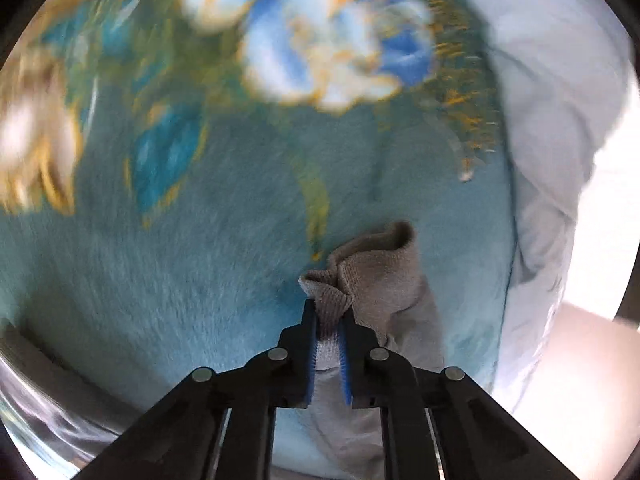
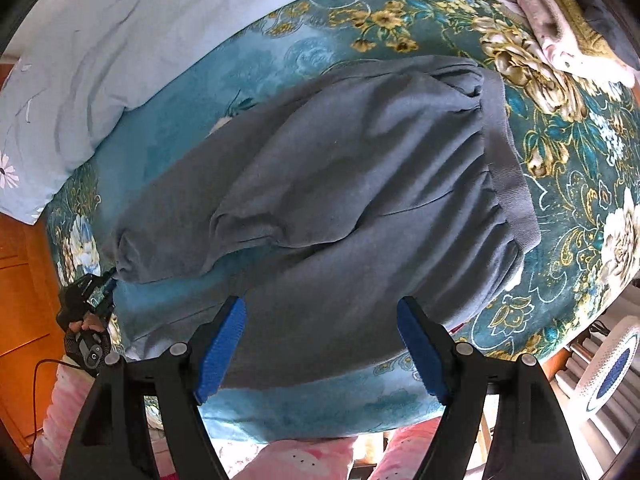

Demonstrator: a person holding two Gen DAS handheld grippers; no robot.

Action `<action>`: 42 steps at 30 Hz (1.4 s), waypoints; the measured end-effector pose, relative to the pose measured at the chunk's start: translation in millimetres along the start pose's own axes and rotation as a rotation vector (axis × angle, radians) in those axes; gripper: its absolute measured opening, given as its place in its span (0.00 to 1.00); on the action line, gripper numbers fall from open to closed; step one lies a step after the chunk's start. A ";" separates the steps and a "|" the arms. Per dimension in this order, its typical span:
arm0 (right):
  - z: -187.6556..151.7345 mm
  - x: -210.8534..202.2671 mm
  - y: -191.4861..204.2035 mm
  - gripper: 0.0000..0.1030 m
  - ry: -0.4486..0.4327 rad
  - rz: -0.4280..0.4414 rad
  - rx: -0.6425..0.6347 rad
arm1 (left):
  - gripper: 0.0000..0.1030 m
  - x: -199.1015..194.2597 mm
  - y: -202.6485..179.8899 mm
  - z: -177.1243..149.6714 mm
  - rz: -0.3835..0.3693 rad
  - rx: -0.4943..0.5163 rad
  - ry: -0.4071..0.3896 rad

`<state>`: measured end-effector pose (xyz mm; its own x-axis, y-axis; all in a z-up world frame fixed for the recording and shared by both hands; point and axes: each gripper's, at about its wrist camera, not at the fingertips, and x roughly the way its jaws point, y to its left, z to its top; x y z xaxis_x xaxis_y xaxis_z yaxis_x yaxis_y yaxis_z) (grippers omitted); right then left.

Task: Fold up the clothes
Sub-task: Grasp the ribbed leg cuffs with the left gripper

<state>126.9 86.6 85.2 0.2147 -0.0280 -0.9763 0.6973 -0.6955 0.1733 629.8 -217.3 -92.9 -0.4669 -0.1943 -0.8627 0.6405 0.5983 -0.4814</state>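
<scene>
**Grey trousers spread on the bed, one cuff pinched**

The bed (image 2: 280,56) fills both views, covered by a teal plush blanket (image 2: 560,152) printed with gold and white flowers. A pale blue pillow (image 2: 92,60) lies along the far-left side of the right wrist view, and the same pale fabric runs down the right edge of the left wrist view, which is motion-blurred across its upper part.

The grey sweatpants (image 2: 360,168) lie across the middle of the blanket, rumpled, with the ribbed waistband (image 2: 508,168) toward the right and the legs trailing off to the left. A stack of folded textiles (image 2: 560,12) sits at the bed's far-right corner, well apart from the trousers.

The right gripper (image 2: 322,344) hovers over the near edge of the trousers with its blue pads spread wide, holding nothing.

The left gripper (image 1: 329,320) is pressed together on the ribbed cuff (image 1: 360,272) of one leg, the fabric bunched and sticking up between its fingers. From the right wrist view, that left gripper (image 2: 110,280) shows small at the far-left end of the leg, with the person's hand (image 2: 88,325) on its handle.
</scene>
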 end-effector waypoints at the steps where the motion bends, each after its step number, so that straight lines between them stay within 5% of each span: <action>1: 0.3 0.3 1.8 0.76 0.002 -0.002 -0.003 | 0.09 -14.2 -2.1 5.0 -0.029 0.015 -0.042; 5: 1.2 -2.7 8.9 0.76 -0.001 0.000 -0.024 | 0.09 -50.6 17.5 28.2 -0.023 0.001 -0.154; 7: 1.4 -3.8 10.1 0.76 -0.006 0.004 -0.030 | 0.09 -41.8 35.9 36.2 0.042 -0.025 -0.104; 10: 1.1 -3.4 11.4 0.76 -0.009 0.012 -0.030 | 0.14 -34.1 52.8 37.8 0.030 -0.110 -0.040; 14: -0.2 -2.9 14.7 0.76 -0.012 0.029 -0.032 | 0.40 -54.6 57.5 29.4 -0.002 -0.138 -0.059; 19: -1.7 -7.4 17.5 0.76 -0.034 0.062 -0.042 | 0.47 -104.3 84.5 17.7 -0.038 -0.146 -0.108; 25: -7.7 -8.1 3.8 0.76 -0.047 0.073 -0.011 | 0.50 -158.1 164.4 -15.8 0.049 -0.185 -0.151; 32: -14.7 -11.2 -30.2 0.76 -0.050 0.053 0.085 | 0.49 -146.3 229.8 -66.3 0.083 -0.280 -0.072; 39: -22.0 -31.3 -51.2 0.76 -0.082 0.017 0.124 | 0.47 -114.4 237.8 -80.6 0.028 -0.333 -0.034; 42: -25.0 -42.1 -61.2 0.76 -0.108 0.013 0.149 | 0.22 -103.9 232.0 -78.4 0.072 -0.309 -0.020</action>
<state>92.3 148.3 119.0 0.1427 -0.1089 -0.9838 0.5846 -0.7928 0.1725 779.0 2.7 -102.8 -0.4131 -0.1562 -0.8972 0.4542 0.8185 -0.3517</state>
